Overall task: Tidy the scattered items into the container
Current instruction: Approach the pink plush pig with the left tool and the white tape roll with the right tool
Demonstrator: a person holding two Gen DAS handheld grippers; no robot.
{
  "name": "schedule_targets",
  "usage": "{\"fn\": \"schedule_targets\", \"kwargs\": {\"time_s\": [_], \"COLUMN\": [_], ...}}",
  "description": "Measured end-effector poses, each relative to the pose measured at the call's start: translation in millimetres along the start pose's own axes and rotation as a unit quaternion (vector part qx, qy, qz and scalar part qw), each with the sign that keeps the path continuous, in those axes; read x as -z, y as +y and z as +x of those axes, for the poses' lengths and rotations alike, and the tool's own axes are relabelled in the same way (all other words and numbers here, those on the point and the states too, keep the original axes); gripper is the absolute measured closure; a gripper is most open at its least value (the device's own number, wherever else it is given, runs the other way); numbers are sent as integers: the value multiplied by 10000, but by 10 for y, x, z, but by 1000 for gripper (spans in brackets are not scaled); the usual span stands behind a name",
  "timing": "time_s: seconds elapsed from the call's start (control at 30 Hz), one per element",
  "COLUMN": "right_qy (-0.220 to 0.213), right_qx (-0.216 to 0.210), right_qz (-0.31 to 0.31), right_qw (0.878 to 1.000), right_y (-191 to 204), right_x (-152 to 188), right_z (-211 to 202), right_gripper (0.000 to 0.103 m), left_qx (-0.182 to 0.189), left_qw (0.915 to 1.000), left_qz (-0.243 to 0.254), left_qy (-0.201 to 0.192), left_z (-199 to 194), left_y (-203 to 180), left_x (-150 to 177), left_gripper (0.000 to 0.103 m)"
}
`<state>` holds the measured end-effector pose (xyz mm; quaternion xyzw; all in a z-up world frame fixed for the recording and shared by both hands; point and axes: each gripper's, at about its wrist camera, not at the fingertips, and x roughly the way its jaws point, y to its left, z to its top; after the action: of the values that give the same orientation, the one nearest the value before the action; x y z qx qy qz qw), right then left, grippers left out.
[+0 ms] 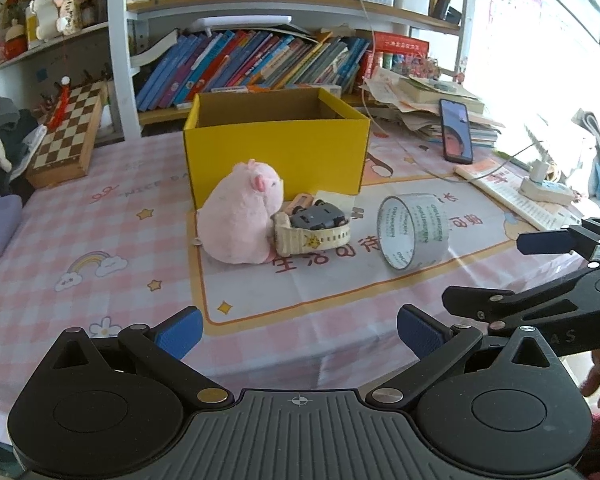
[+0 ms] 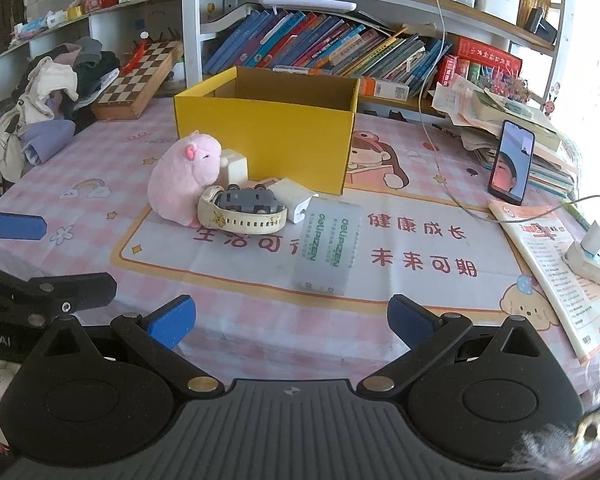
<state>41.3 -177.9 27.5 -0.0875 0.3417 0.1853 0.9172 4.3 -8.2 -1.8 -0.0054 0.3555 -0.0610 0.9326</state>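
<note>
Left claw (image 1: pixel 299 330): jaws wide, nothing between them, low over the tablecloth (image 1: pixel 100 240). Right claw (image 2: pixel 291 320): jaws wide, likewise holding nothing.

Ahead of both claws stands the open yellow box (image 1: pixel 276 152). Before it, nearer the claws, lie the scattered items: a pink plush (image 1: pixel 240 218), ahead and left; touching it, a watch strap (image 1: pixel 312 238) curled around a grey toy car (image 1: pixel 316 218); a white charger (image 2: pixel 292 196) behind the car; a tape roll (image 2: pixel 328 246) on its side, directly ahead of the right claw.

Pink plush (image 2: pixel 182 178), toy car (image 2: pixel 247 199), tape roll (image 2: pixel 327 248) lie before open yellow box (image 2: pixel 266 128)
</note>
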Motion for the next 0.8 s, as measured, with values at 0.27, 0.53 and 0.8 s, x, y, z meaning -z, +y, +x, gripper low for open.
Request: {"fn": "schedule_targets", "kwargs": {"time_s": [0.27, 0.53, 0.8], "right_qy": [-12, -94, -140], "right_qx": [38, 42, 28], "right_qz": [-36, -8, -85], "right_qw": [10000, 9999, 9999], "right_y": [12, 7, 48], "right_x": [5, -13, -51], "right_z": [5, -25, -25], "right_gripper": [0, 2, 3], "left_qx": [-87, -250, -282], "left_qw": [9998, 9985, 9991], "left_qz": [188, 327, 226], "left_qy": [-16, -355, -213], "left_z": [-10, -93, -75], "left_y": [-43, -13, 51], "left_x": [3, -21, -33], "left_gripper": [0, 0, 0]}}
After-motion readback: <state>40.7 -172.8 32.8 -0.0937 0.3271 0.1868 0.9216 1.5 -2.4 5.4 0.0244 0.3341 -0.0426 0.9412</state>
